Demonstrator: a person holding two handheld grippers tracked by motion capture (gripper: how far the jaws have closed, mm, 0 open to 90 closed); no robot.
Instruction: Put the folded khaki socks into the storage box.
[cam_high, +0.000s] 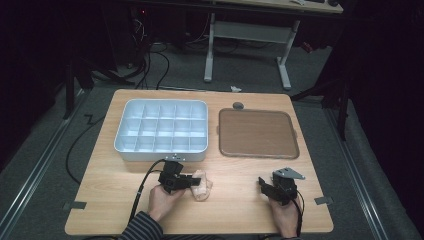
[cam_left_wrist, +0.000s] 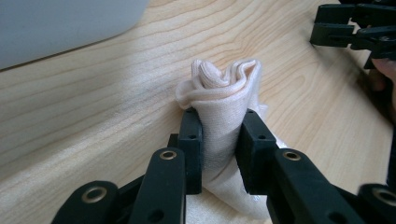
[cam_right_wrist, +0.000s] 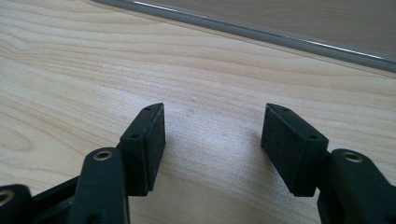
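Left hand-held gripper (cam_left_wrist: 219, 151) is clamped on a bunched pale cloth (cam_left_wrist: 223, 93) sitting on the table (cam_high: 105, 200) just below the divider tray (cam_high: 162, 127). Looks soft, light and floppy, so pinching a thick fold seems smartest. Right hand-held gripper (cam_right_wrist: 212, 135) hangs apart, holding nothing.

left gripper (cam_left_wrist: 219, 144): jaws pinched | right gripper (cam_right_wrist: 212, 140): jaws apart

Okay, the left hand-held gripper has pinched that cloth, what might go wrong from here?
The left hand-held gripper pinches only a bunched fold of the cloth, so it may slip out or unroll when lifted. The loose tail under the jaws could drag on the table. The divided tray sits close behind, so its rim might snag the cloth.
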